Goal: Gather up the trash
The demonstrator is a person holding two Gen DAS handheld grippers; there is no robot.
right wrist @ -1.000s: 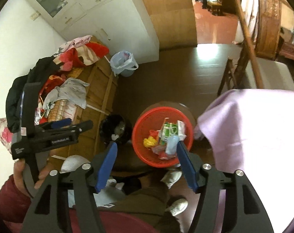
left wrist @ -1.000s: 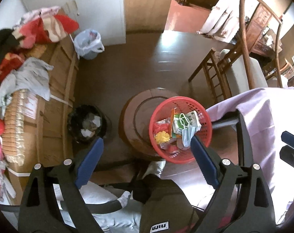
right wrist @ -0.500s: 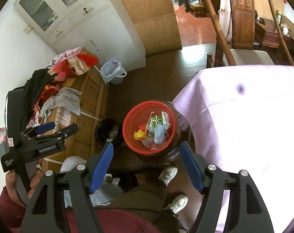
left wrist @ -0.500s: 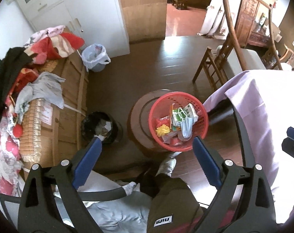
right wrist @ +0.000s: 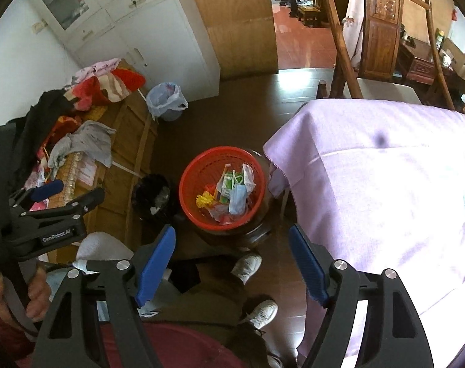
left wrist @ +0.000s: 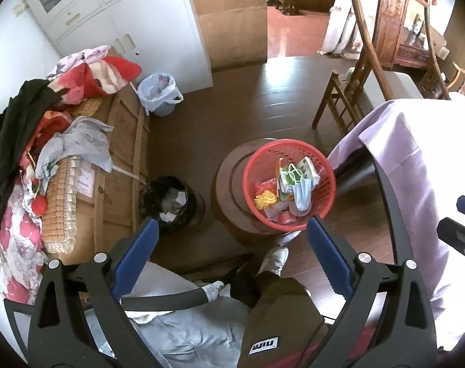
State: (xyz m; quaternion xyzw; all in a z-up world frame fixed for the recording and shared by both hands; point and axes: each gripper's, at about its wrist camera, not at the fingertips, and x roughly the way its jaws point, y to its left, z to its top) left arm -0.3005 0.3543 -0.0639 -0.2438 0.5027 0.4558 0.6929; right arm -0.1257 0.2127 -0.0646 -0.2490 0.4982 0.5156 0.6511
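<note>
A red mesh basket [left wrist: 324,165] stands on a round wooden stool [left wrist: 229,181] below me; it also shows in the right wrist view [right wrist: 195,171]. It holds trash: a blue face mask [left wrist: 303,194], a green-and-white wrapper [left wrist: 289,176] and a yellow crumpled piece [left wrist: 265,200]. My left gripper [left wrist: 232,227] is open and empty, high above the basket. My right gripper [right wrist: 232,233] is open and empty, also high above it. The left gripper shows at the left of the right wrist view [right wrist: 57,196].
A table with a lilac cloth [right wrist: 385,190] is at the right. A black bin [left wrist: 168,202] and a bag-lined bucket [left wrist: 160,92] stand on the dark floor. A bench piled with clothes [left wrist: 63,128] runs along the left. Wooden chairs [left wrist: 342,104] stand behind. My legs are below.
Both grippers have risen and pulled back from the basket, so it looks smaller and more of the room and the table shows. Both stay open and empty.
</note>
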